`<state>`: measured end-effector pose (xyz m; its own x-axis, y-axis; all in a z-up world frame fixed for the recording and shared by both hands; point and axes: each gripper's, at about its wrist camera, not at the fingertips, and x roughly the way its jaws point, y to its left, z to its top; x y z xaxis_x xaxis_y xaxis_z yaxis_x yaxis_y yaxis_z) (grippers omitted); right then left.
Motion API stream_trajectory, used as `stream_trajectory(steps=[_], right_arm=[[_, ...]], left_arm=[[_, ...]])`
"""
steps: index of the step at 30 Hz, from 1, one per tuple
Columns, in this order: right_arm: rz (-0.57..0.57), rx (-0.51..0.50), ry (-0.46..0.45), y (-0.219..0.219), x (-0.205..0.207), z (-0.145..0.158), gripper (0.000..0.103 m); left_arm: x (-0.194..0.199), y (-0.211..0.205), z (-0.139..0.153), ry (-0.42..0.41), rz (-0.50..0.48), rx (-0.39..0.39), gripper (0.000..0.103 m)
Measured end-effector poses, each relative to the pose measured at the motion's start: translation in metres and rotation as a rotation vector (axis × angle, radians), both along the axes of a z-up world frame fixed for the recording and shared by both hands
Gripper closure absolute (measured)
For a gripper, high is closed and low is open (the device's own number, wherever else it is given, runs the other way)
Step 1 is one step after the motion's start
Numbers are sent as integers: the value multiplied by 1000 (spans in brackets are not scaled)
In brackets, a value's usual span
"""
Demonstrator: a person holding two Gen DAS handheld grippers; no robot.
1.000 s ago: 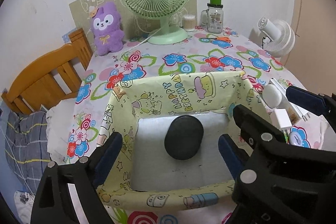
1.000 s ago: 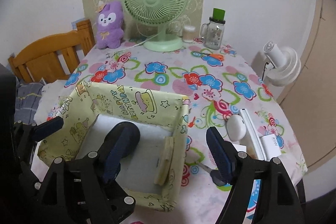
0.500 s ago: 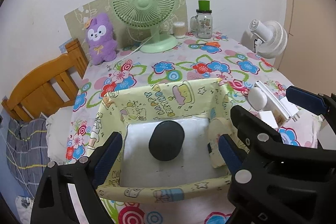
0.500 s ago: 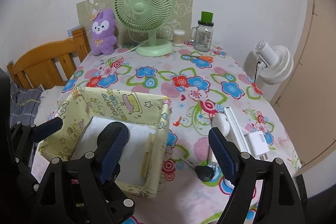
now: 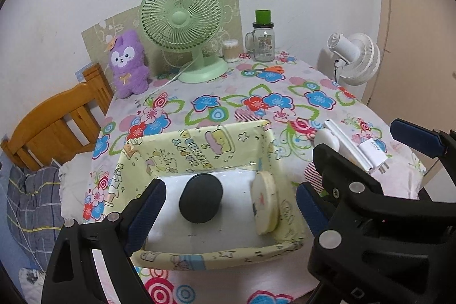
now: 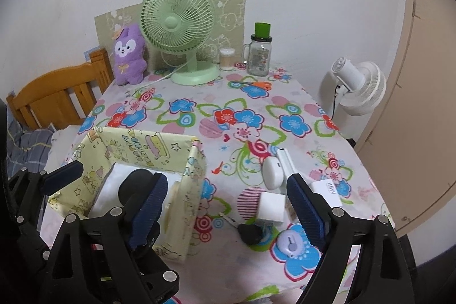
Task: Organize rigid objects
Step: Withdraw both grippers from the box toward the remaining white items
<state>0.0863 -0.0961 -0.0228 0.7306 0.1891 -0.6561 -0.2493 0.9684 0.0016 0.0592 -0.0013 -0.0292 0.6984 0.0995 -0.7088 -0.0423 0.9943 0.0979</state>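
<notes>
A yellow cartoon-print box point(image 5: 196, 150) point(image 6: 196, 190) sits near the table's front left. Inside lie a black oval object point(image 5: 201, 201) point(image 6: 134, 185) and a cream round disc point(image 5: 266, 204) leaning on the right wall. My left gripper point(image 5: 228, 207) is open and empty above the box's near side. My right gripper point(image 6: 228, 207) is open and empty, to the right of the box. Loose items lie right of the box: a white oval case point(image 6: 272, 173), a white bar point(image 6: 287, 161), a white cube charger point(image 6: 272, 208), a 45W charger point(image 6: 330, 191), a small black object point(image 6: 250, 234), a small round white-purple gadget point(image 6: 290, 242).
At the table's back stand a green desk fan point(image 6: 178, 24), a purple plush point(image 6: 128, 59), a glass jar with a green lid point(image 6: 259, 53), a cotton-swab tub point(image 6: 227, 55) and orange scissors point(image 6: 256, 84). A wooden chair point(image 6: 54, 99) stands left; a white floor fan point(image 6: 359, 87) right.
Both grippers have pulled back and up from the box, so it looks smaller and more of the table shows. Both stay open. The cream disc and more loose items have come into view.
</notes>
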Motion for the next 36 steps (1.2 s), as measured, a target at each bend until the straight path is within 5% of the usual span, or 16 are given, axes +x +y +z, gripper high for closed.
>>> stream_trajectory(steps=[36], right_arm=[[-63,39,-17,-100,4,5,15]], left_arm=[[9,-92,6,-21,-68,-47,8]])
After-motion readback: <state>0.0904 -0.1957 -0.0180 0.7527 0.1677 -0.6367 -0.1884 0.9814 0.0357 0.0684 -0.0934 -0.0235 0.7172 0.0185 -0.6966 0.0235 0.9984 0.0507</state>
